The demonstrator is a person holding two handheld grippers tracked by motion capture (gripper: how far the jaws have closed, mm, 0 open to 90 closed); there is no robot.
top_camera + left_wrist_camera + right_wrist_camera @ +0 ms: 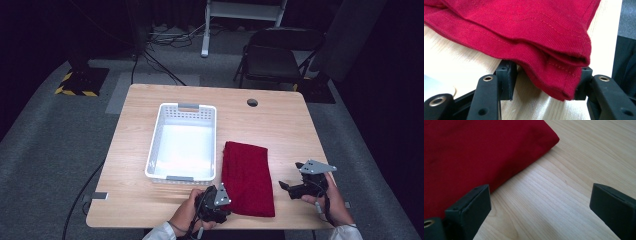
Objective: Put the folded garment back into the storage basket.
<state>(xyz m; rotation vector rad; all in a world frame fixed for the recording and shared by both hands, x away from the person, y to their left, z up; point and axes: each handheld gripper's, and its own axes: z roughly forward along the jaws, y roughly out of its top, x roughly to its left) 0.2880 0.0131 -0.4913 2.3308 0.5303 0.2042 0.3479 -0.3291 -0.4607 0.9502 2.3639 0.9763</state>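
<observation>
A folded dark red cloth [247, 177] lies on the wooden table [285, 125], to the right of the white basket. My left gripper [225, 202] sits at the cloth's near left corner, low on the table. In the left gripper view the cloth's layered corner [554, 57] lies between the jaws of this gripper [545, 80]; a gap shows beside the left pad [510, 77], so it is open. My right gripper [287, 190] hovers open to the right of the cloth. In its own view the right gripper [540, 202] has bare wood between the jaws and the cloth [474, 152] to the left.
An empty white plastic basket [155, 145] stands left of the cloth near the table's middle. A round cable hole [252, 102] is at the far edge. A dark folding chair [275, 55] stands beyond the table.
</observation>
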